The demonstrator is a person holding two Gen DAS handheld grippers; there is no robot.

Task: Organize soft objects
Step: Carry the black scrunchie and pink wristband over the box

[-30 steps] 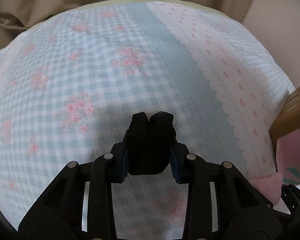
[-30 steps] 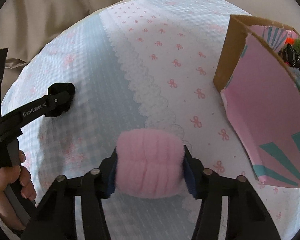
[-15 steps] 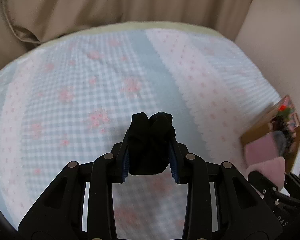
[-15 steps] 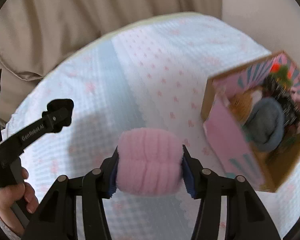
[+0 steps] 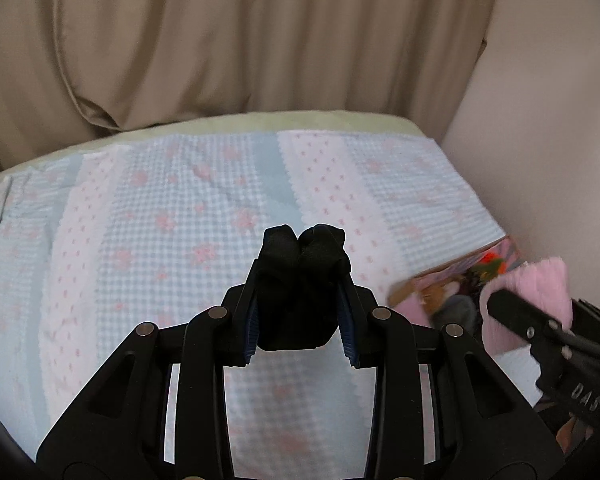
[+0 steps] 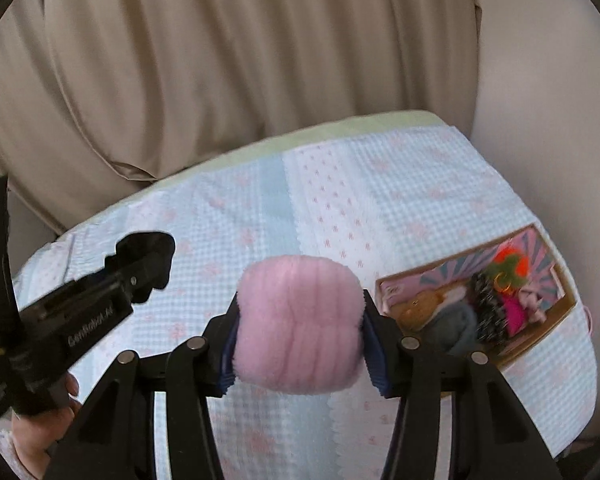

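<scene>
Between the ridged blue pads of the left gripper (image 5: 300,320) sits a black fabric bundle (image 5: 300,280), matte and dense, its top pinched into 2 rounded lobes that stand above the fingertips; the jaws are clamped against both its sides and carry it above the bed. Over on the right gripper (image 6: 298,336) the same ribbed blue pads squeeze a pink fleece roll (image 6: 298,322), plump and barrel-shaped, with soft lengthwise furrows in its fuzzy pile, likewise held clear of the bedding. From the right wrist view the left tool shows side-on at the left edge, black bundle at its tip, with the person's hand (image 6: 40,432) wrapped around its handle. Below both tools spreads a bedspread (image 5: 160,220) of puckered, waffle-like cotton: pale blue gingham panels scattered with pink flower sprays, alternating with white strips dotted in tiny pink motifs and edged in scallops. Near the bed's right side lies an open cardboard box (image 6: 476,276), brown-edged, its lining printed with pink and teal rays, already packed with soft things: a grey-blue knit, a speckled black piece, a magenta one, and something orange and green. Behind the bed hangs a beige curtain (image 6: 220,60) in smooth vertical folds.
</scene>
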